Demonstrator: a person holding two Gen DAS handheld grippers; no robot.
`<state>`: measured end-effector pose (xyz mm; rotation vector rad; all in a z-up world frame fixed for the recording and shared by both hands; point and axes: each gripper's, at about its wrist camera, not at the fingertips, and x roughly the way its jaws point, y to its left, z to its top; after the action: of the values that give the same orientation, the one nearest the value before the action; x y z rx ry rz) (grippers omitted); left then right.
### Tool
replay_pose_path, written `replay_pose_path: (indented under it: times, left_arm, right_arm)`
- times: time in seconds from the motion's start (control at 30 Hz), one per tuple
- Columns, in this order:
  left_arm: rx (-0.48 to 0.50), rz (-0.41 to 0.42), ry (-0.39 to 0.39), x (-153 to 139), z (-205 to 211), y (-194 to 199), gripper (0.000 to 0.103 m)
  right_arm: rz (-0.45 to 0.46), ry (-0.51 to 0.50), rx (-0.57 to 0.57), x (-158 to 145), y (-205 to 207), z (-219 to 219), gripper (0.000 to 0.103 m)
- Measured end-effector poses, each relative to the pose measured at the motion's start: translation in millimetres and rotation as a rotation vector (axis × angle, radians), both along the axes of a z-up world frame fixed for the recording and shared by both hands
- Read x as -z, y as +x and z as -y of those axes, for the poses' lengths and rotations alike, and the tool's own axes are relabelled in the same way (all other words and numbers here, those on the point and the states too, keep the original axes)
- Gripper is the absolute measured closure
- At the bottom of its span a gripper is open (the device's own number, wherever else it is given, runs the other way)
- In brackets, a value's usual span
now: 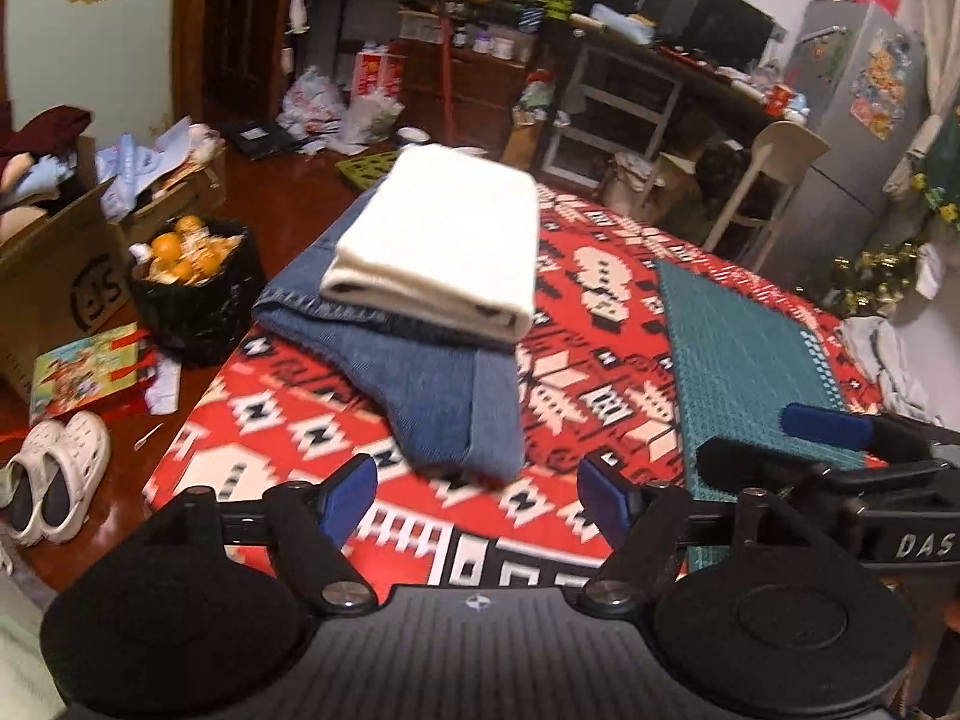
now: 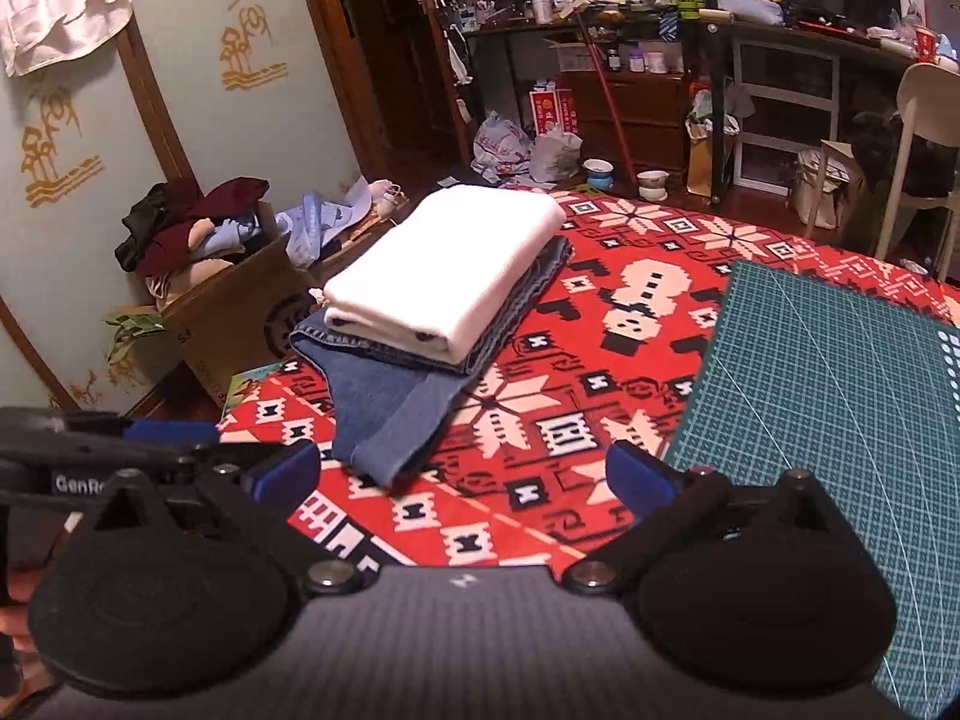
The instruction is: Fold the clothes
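Left gripper (image 1: 477, 495): black linkage arms, blue pads, round black discs, silver screws, ribbed grey base. Right gripper (image 2: 462, 480): same build, white lettering on housing.

1. The right tool (image 2: 462, 477) hangs over the red patterned cloth (image 2: 600, 360) on the tabletop, its blue-padded fingers (image 2: 639, 480) spread wide with nothing between them.
2. Part of the left tool (image 2: 174, 438) shows at the left edge.
3. Beyond the fingers lies a folded white garment (image 2: 444, 270), stacked on folded blue jeans (image 2: 390, 414); the jeans stick out toward the camera.
4. A green cutting mat (image 2: 840, 408) lies on the cloth to the right, apart from the stack.
5. Left of the tabletop, a cardboard box (image 2: 240, 312) holds heaped clothes.
6. A white chair (image 2: 924, 120) stands at the far right, before a cluttered desk (image 2: 780, 30).
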<state>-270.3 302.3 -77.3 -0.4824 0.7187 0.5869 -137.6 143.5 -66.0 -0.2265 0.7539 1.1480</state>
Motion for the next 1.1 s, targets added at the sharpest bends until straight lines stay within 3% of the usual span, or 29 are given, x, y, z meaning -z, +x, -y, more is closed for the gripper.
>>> replay_pose_path:
  times: [0.2,0.53,0.7,0.87,1.1]
  left_arm:
    - [-0.043,-0.025,0.027,-1,15,-10,0.028]
    - [-0.098,-0.073,0.109,-13,37,-12,0.028]
    - [-0.055,-0.109,0.151,-21,47,-8,0.021]
    - [-0.088,-0.11,0.213,-25,58,-8,0.016]
    - [-0.117,-0.118,0.17,-29,58,-9,0.008]
  right_arm:
    - [0.017,-0.041,-0.016,-2,-12,11,0.001]
    - [0.094,-0.066,0.056,-16,-28,30,0.001]
    - [0.128,-0.055,0.075,-24,-34,36,0.001]
    - [0.112,-0.07,0.083,-33,-35,37,0.001]
    - [0.124,-0.105,0.117,-38,-36,36,0.001]
